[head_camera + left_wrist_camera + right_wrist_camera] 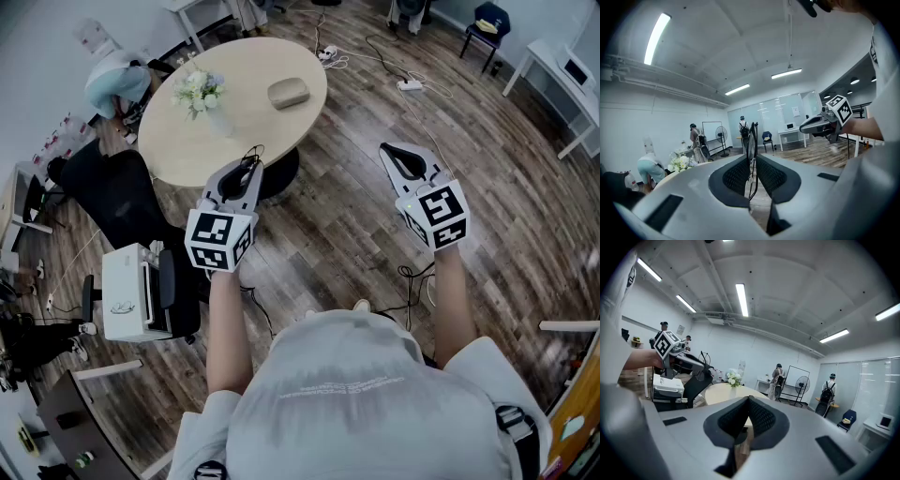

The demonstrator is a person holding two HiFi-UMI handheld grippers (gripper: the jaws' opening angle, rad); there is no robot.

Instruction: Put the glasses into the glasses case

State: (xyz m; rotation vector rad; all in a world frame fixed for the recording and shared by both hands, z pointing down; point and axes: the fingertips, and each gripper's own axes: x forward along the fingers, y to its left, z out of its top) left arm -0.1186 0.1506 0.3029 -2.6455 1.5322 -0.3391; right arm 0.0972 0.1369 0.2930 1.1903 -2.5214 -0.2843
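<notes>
The glasses (751, 136), thin and dark-framed, stand edge-on between the jaws of my left gripper (751, 158), which is shut on them. In the head view the left gripper (246, 169) is held in the air just short of the round beige table (187, 141), with the glasses (253, 156) poking out at its tip. A tan oval glasses case (288, 92) lies closed on the table's far right side. My right gripper (400, 152) hovers over the wooden floor to the right, shut with nothing in it; its own view shows the pads (759, 416) pressed together.
A vase of white flowers (199, 91) stands on the table left of the case. A black office chair (117, 192) and a white machine (127, 292) sit at the left. Cables and a power strip (410, 84) lie on the floor. People stand at the far wall (743, 131).
</notes>
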